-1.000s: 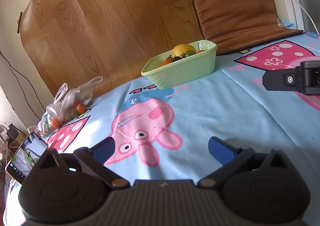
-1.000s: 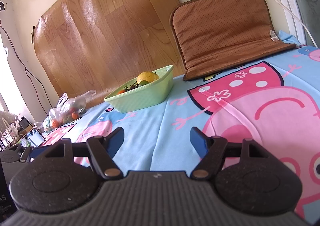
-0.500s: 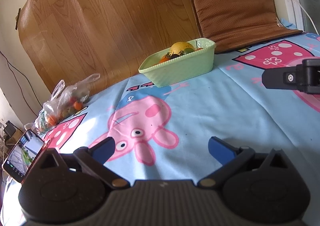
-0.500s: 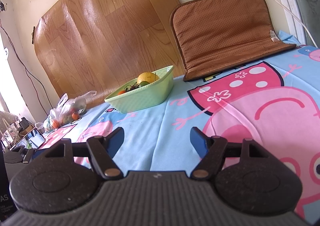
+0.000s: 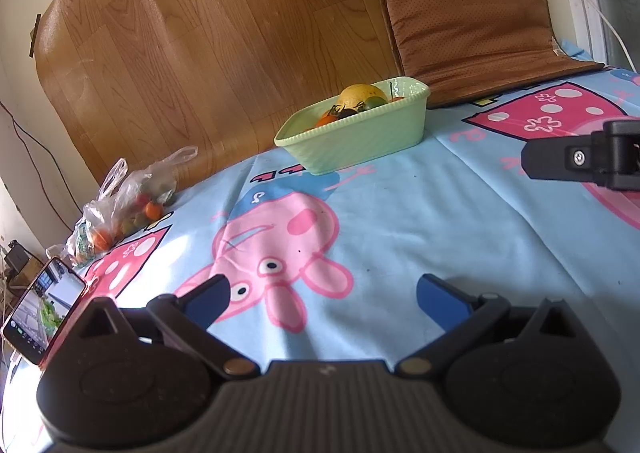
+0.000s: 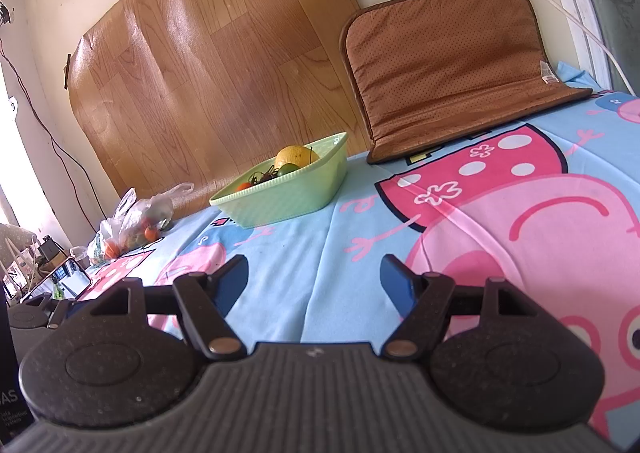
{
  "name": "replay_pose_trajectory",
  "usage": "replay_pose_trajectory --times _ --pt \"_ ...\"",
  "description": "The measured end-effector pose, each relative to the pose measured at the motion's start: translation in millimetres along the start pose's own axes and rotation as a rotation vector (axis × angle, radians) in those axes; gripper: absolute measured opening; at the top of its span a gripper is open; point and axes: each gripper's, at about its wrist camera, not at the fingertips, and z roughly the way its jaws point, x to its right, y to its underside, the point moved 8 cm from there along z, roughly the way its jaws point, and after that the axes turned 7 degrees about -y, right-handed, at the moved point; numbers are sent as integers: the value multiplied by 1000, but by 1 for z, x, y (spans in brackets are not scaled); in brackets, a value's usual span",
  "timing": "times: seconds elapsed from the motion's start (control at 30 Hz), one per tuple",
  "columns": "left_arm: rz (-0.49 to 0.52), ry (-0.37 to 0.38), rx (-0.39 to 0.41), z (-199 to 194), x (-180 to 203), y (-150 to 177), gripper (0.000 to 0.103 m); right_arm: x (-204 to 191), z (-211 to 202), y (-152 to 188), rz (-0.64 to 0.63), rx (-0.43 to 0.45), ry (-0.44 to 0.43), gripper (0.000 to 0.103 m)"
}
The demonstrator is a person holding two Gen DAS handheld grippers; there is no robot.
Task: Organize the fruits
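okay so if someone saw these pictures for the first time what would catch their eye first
Probably the pink cartoon pig printed on the blue sheet, right ahead of the open left gripper. Next, the green basket of fruit near the wood-look panel, and the plastic bag of small fruit far left.

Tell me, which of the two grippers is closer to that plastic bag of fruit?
Left. The left gripper hovers open with the plastic bag just ahead to its left; the right gripper, also open, sits farther off, beyond the left one.
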Motion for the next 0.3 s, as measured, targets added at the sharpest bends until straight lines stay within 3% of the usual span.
replay_pose_trajectory --times 0.1,0.3 --pt "-5 12 3 -1 1 -1 103 0 0 0 0 0 0 75" --pt "-69 110 11 -4 -1 -6 103 0 1 0 0 0 0 75"
